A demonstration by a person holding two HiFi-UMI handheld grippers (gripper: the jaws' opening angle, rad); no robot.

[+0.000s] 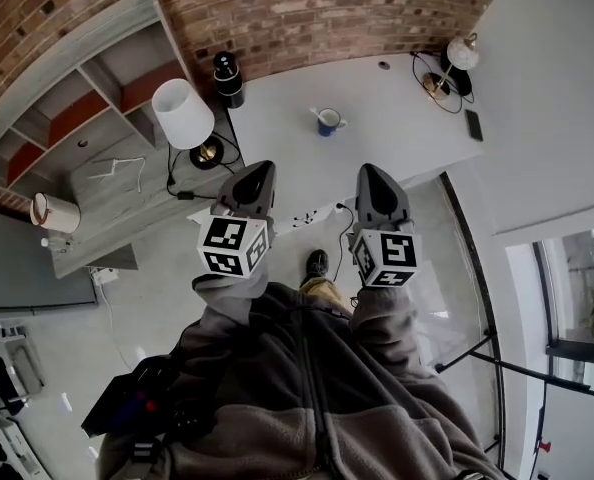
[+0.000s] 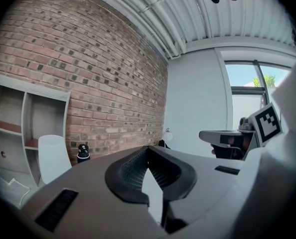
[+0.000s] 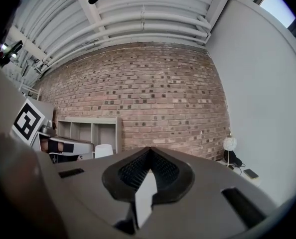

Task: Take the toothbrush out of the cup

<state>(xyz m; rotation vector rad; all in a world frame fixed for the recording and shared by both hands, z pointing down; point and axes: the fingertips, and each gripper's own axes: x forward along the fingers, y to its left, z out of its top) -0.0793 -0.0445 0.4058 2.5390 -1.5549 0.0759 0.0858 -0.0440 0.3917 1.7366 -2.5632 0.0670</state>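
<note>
Facing the brick wall [image 1: 327,8], left gripper [image 1: 260,169] and right gripper [image 1: 369,172] sit closed and empty.

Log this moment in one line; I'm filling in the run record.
phase: before approach | left gripper: shut, empty | right gripper: shut, empty | cup: on table, untouched

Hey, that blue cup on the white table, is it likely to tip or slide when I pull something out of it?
Probably slides rather than tips: the blue cup looks squat and stands upright on the smooth white table. It seems small, so likely light; steadying it may help.
</note>
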